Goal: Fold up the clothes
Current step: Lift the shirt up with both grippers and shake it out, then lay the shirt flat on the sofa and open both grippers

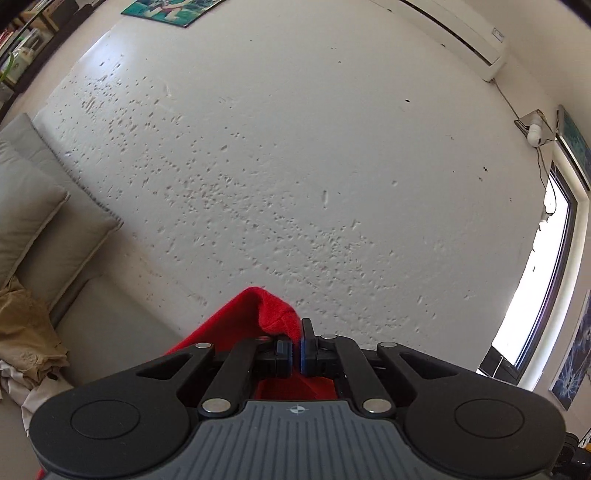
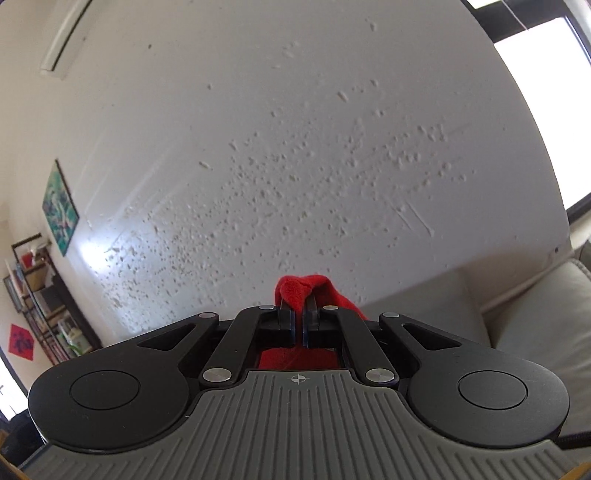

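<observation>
Left wrist view. Left gripper (image 1: 296,352) pointed up at a white wall (image 1: 295,166), plaster pitted and dented all over. Black fingers pressed together, clamped on a corner of a red cloth (image 1: 275,310); soft, fleecy knit, bunched into a rounded peak just above the fingertips, one smooth edge running down and left from there, more red showing below, behind the ribbed grey body of the tool. Left of the wall, a grey sofa (image 1: 107,325) with two square, piped cushions (image 1: 48,206) leaning against the plaster. On the sofa seat, at its left end, a crumpled heap of tan and pale clothes (image 1: 26,332). High on the wall, to the right, a long white air conditioner (image 1: 461,33); at the top edge, a teal picture (image 1: 170,9). Right of the wall, a bright window (image 1: 546,269) in a dark frame.

Right wrist view. Right gripper (image 2: 297,326) also tilted up at the same pitted wall (image 2: 295,147). Fingers closed tight on another part of the red cloth (image 2: 299,290), folded into a small lump just over the tips, spilling right and down behind the tool. Right of the wall, low, pale grey sofa cushions (image 2: 535,317), smooth and boxy. Left of the wall, a teal picture (image 2: 59,210), then a black metal shelf (image 2: 48,302) packed with books and small items too blurred to tell apart.
</observation>
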`<action>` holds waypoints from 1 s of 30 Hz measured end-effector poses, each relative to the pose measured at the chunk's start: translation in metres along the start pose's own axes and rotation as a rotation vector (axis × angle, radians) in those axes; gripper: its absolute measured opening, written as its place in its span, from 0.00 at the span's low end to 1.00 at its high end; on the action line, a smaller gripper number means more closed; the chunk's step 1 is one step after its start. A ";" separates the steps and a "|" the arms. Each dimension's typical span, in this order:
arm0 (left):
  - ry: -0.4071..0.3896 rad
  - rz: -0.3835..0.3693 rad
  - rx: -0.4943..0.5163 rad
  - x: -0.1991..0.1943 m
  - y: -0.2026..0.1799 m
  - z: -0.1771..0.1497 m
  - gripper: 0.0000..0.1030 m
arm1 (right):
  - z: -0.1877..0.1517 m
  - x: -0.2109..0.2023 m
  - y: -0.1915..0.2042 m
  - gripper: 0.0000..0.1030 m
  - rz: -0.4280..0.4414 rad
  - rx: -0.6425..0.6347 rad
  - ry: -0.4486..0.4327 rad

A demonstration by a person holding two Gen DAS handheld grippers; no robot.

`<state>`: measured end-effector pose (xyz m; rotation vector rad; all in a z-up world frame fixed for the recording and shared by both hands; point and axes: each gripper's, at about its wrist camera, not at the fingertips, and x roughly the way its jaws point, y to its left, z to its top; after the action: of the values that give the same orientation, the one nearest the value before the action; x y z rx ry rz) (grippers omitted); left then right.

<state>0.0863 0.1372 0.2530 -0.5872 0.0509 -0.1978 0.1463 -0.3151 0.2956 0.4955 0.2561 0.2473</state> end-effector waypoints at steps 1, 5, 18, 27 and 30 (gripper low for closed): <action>-0.015 -0.008 0.009 0.001 -0.001 0.001 0.02 | 0.003 -0.003 0.004 0.03 0.006 -0.017 -0.020; 0.098 0.058 -0.011 0.003 0.030 -0.051 0.02 | -0.028 -0.006 -0.011 0.03 -0.016 -0.032 0.014; 0.491 0.448 -0.269 -0.056 0.156 -0.225 0.02 | -0.258 0.017 -0.130 0.03 -0.250 0.226 0.444; 0.565 0.502 -0.145 -0.075 0.135 -0.231 0.02 | -0.295 -0.016 -0.133 0.02 -0.353 0.195 0.497; 0.615 0.545 -0.110 -0.075 0.136 -0.242 0.02 | -0.304 -0.025 -0.136 0.02 -0.374 0.185 0.529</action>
<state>0.0113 0.1313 -0.0243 -0.5835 0.8122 0.1631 0.0553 -0.3062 -0.0252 0.5484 0.8843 -0.0176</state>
